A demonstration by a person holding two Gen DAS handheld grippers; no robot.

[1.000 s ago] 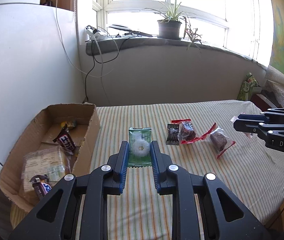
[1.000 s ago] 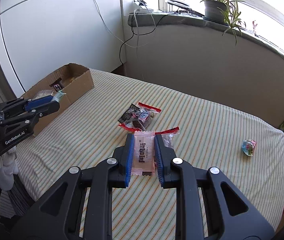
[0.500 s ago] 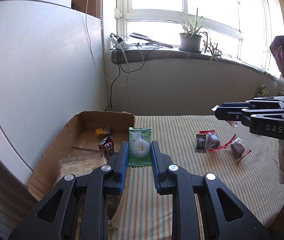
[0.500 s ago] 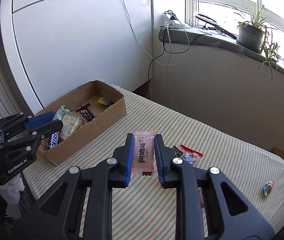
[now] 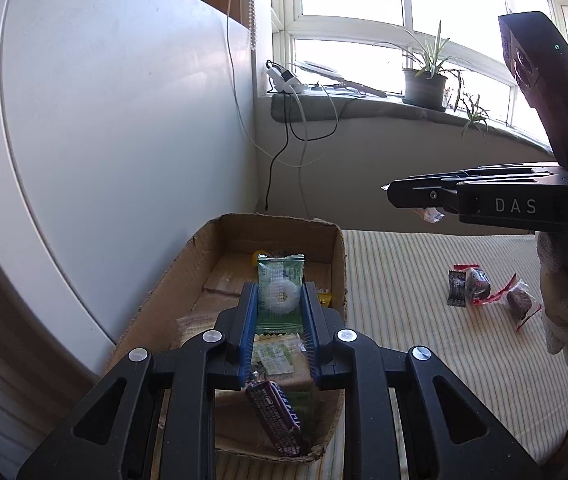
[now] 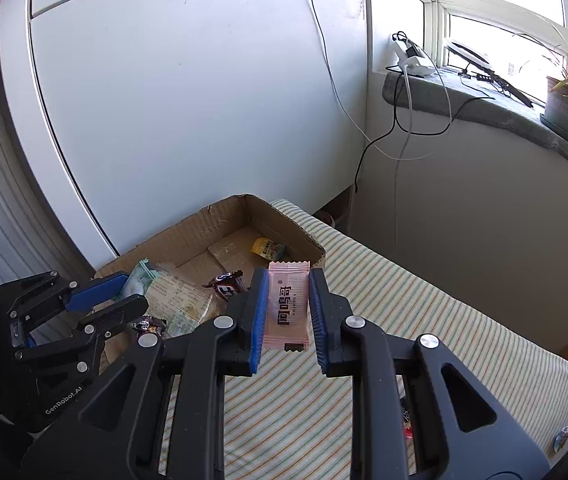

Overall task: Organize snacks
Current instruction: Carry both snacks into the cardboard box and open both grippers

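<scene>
My left gripper (image 5: 279,300) is shut on a green packet with a white ring snack (image 5: 279,292) and holds it above the open cardboard box (image 5: 203,248). The box holds several snacks, among them a purple bar (image 5: 275,420) and pale cracker packs (image 5: 279,360). My right gripper (image 6: 287,304) is shut on a pink packet with dark lettering (image 6: 287,306), held in the air near the box's right wall (image 6: 296,232). The left gripper also shows in the right wrist view (image 6: 123,296), over the box. The right gripper shows in the left wrist view (image 5: 424,200).
Dark snacks in clear red-edged wrappers (image 5: 480,288) and a small black sachet (image 5: 456,288) lie on the striped tablecloth (image 5: 404,300). A round colourful sweet (image 6: 562,436) lies far right. A white wall panel (image 6: 183,100) stands behind the box. Cables hang from the windowsill (image 5: 324,108).
Both grippers have moved left toward the box with their packets. The left gripper now hangs over the box interior; the right has come up beside the box.
</scene>
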